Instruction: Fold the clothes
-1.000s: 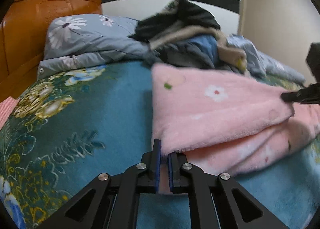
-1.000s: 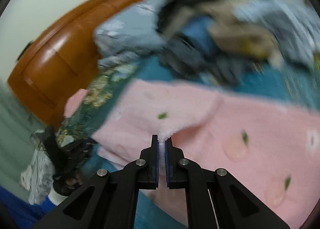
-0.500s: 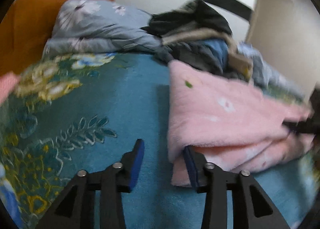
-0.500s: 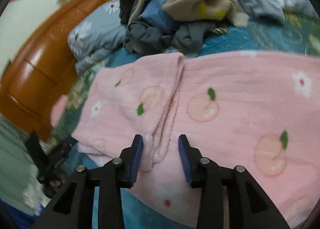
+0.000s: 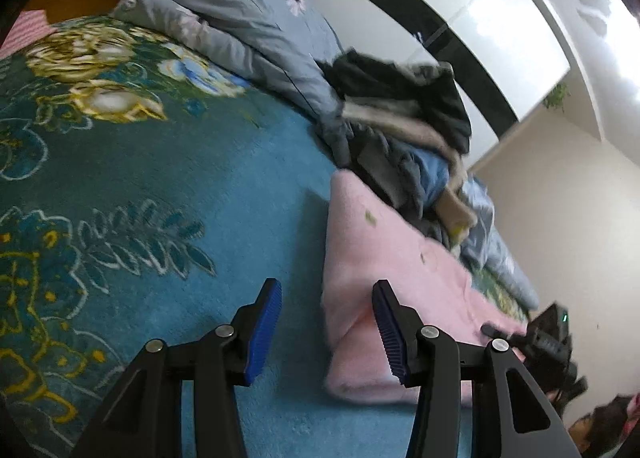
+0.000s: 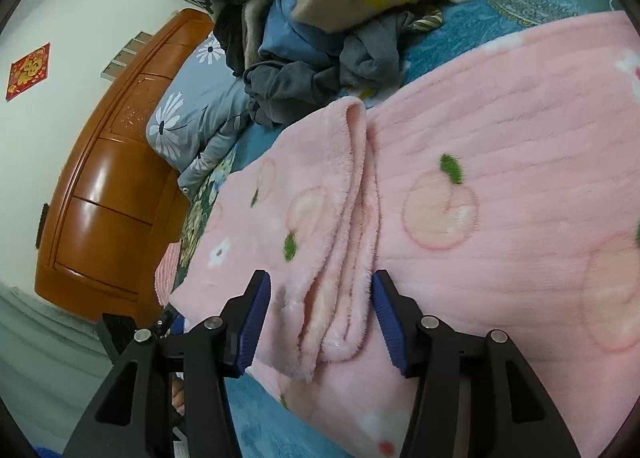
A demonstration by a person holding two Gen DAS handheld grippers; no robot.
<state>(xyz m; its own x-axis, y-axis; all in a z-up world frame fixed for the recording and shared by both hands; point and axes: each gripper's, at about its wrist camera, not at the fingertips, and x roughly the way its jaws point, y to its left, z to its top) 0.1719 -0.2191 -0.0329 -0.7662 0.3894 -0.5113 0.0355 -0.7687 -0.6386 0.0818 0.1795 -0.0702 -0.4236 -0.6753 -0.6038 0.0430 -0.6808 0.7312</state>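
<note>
A pink fleece garment (image 6: 480, 177) with peach and flower prints lies folded on the blue bedspread (image 5: 180, 177). In the left wrist view its near corner (image 5: 352, 298) rests on the bed. My left gripper (image 5: 326, 298) has its jaws opening; the corner sits by the right blue pad (image 5: 386, 322) and nothing presses on it. My right gripper (image 6: 320, 290) also has its jaws opening, over the garment's folded-over edge (image 6: 344, 258), which lies loose between the pads. The right gripper (image 5: 548, 334) shows at the garment's far end in the left wrist view.
A heap of unfolded clothes (image 6: 320, 17) in black, beige, blue and grey lies beyond the pink garment. A grey-blue daisy-print pillow and duvet (image 5: 240, 9) sit against the orange wooden headboard (image 6: 112, 185). A white wardrobe (image 5: 460, 9) stands behind.
Both grippers were shut on the pink garment's edges and have opened, leaving it lying on the bed. The left gripper rolled and drew off to the left; the right one sank lower.
</note>
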